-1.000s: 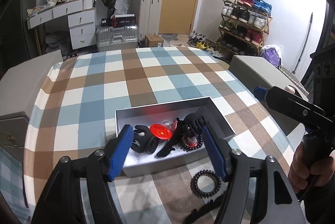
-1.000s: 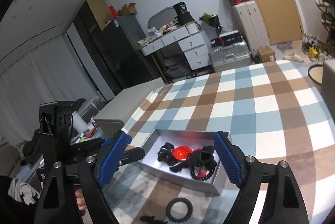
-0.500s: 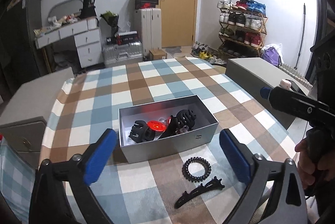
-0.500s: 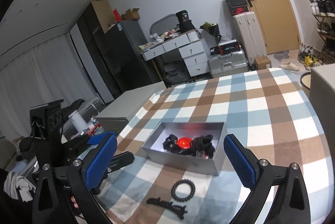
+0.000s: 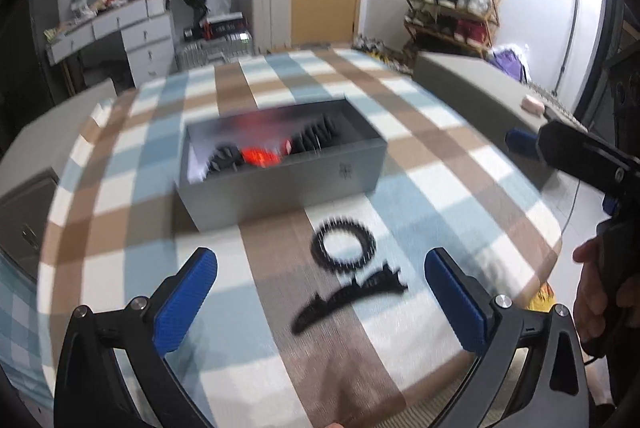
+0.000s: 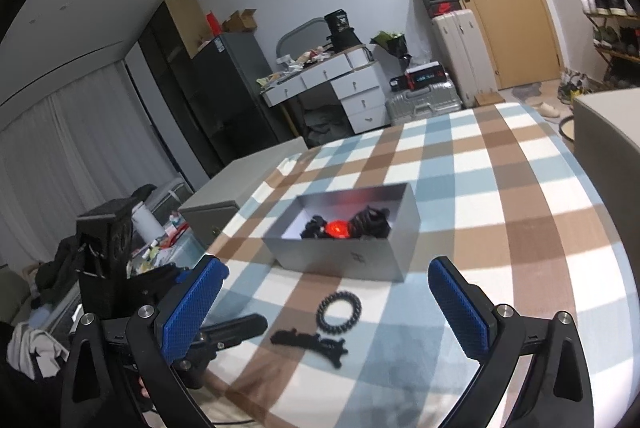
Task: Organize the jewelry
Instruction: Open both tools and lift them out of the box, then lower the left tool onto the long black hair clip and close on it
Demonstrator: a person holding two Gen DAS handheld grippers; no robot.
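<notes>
Two claws held over a checked-cloth bench (image 6: 500, 196). Left claw (image 5: 320, 292) wide open, blue pads empty, touching nothing. Right claw (image 6: 328, 304) equally wide open and empty.

Directly ahead of the left claw, in the gap between its pads: a black coiled hair tie (image 5: 343, 244), and nearer still a long black hair clip (image 5: 348, 298). Clip's long axis slanted, near-left to far-right as seen from the left claw, so crossing the gap rather than running along it. Tie and clip just apart, both loose on the cloth.

Same pair ahead of the right claw too: hair tie (image 6: 339, 309), hair clip (image 6: 310, 342) lying crosswise, slightly left of centre. Neither claw clearly nearer; left view blurred.

Beyond both, an open grey box (image 6: 360, 260) already holding black clips and something red (image 6: 338, 229). Likely next: closing on the clip or tie and carrying it forward to the box.
</notes>
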